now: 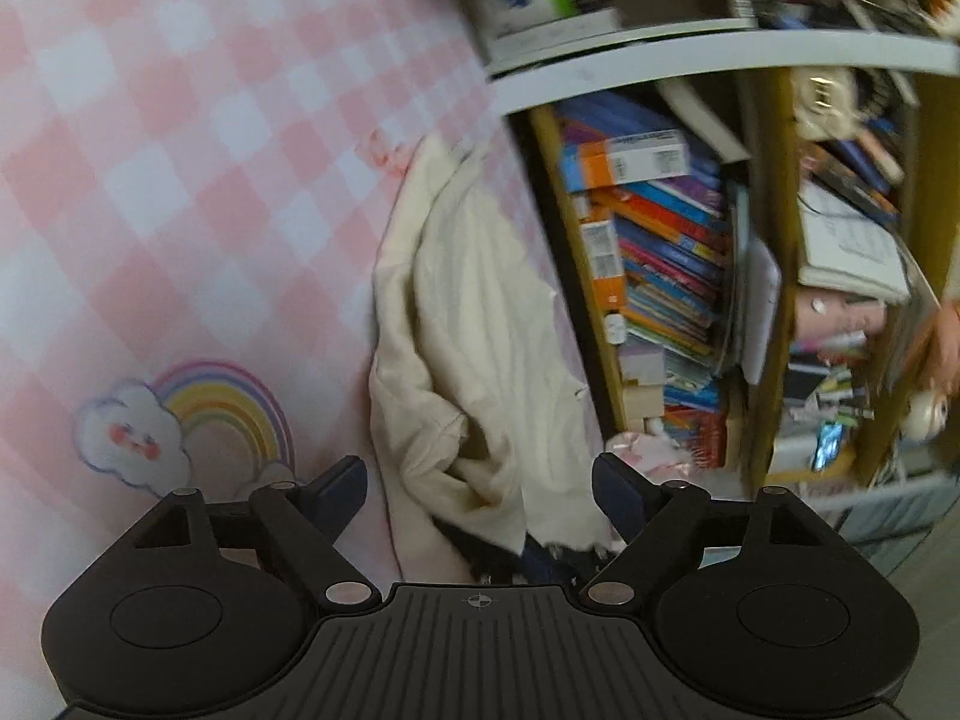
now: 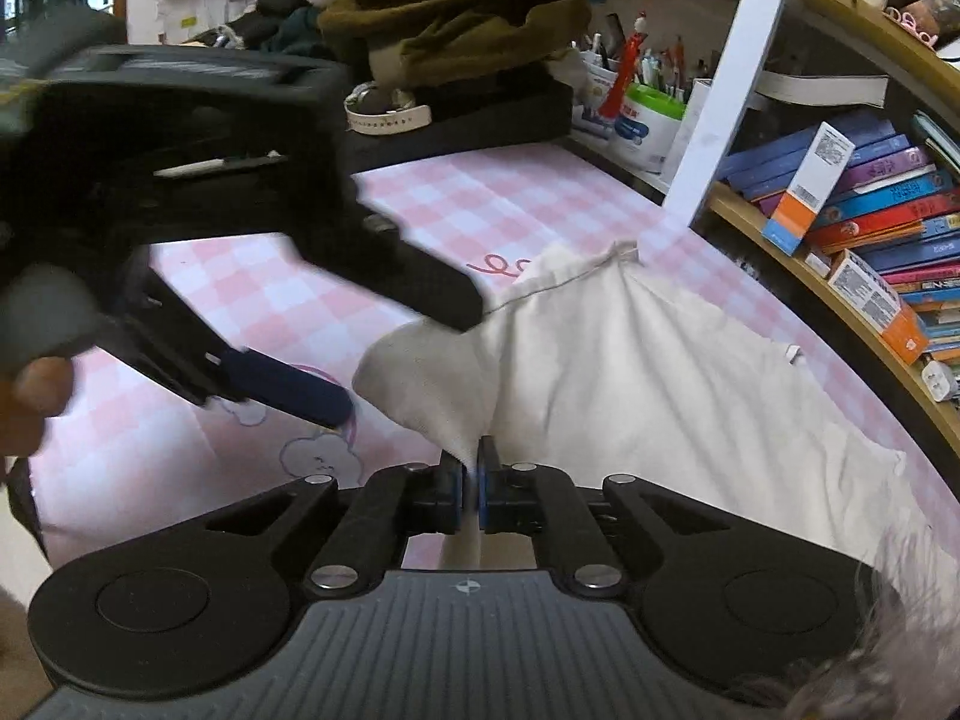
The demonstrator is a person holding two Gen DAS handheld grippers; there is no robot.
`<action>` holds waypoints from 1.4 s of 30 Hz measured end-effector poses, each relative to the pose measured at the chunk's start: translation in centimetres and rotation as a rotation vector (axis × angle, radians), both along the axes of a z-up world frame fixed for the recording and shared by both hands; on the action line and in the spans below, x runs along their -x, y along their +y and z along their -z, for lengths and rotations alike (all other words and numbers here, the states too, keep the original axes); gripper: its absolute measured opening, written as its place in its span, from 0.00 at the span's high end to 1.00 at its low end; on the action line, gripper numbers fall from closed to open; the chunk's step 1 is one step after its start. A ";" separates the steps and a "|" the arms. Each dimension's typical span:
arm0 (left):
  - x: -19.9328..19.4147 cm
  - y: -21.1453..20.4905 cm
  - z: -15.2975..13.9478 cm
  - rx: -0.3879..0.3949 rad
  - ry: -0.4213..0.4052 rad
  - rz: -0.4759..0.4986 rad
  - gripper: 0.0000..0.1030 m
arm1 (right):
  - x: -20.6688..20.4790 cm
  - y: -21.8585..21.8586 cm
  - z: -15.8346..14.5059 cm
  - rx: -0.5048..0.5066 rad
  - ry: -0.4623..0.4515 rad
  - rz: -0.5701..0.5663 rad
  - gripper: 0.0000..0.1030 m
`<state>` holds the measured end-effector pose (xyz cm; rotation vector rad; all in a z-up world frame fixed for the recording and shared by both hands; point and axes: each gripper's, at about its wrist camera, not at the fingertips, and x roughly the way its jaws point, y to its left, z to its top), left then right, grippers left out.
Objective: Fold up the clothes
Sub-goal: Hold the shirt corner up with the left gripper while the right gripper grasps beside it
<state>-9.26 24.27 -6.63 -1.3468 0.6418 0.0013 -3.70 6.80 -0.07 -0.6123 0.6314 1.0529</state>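
Cream garment (image 2: 630,372) lies rumpled on the pink checked cover (image 1: 180,180) beside the bookshelf (image 2: 852,228). Right gripper (image 2: 471,468), angled down, pinches a fold of it; left gripper (image 1: 480,480) hovers spread wide above the cloth. Only the right view shows the pen tub (image 2: 651,120).

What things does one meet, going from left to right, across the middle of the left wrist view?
Pink checked cloth → rainbow and cloud print → cream garment → bookshelf with stacked books.
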 end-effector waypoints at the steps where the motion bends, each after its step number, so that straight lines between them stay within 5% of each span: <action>1: -0.4 -0.1 0.3 0.008 0.013 0.004 0.20 | 0.2 0.0 0.0 0.000 0.003 -0.005 0.96; 3: -1.1 -0.3 0.9 0.020 0.035 0.009 0.22 | 0.3 0.0 0.1 0.001 0.011 -0.009 0.96; 6: -1.5 -0.5 1.2 0.025 0.041 0.012 0.43 | 0.3 -0.3 0.0 0.003 0.034 -0.011 0.86; 8: -1.6 -0.5 1.5 0.028 0.047 0.013 0.57 | 0.1 -0.9 -0.4 -0.010 0.058 -0.012 0.48; 17: -1.3 -0.3 2.3 0.013 0.071 0.011 0.82 | -5.3 -6.1 -3.1 -0.073 0.181 0.165 0.21; 25: -0.9 -0.5 1.8 -0.056 0.047 0.031 0.91 | -11.7 -4.6 -4.4 -0.046 0.219 0.359 0.16; 32: -2.2 -2.4 -1.7 -0.284 -0.024 0.155 0.93 | -14.6 1.6 -3.5 0.050 0.286 0.347 0.14; 42: -3.6 -5.0 -3.8 -0.445 -0.090 0.296 0.92 | -17.2 10.9 -3.0 0.229 0.358 0.301 0.14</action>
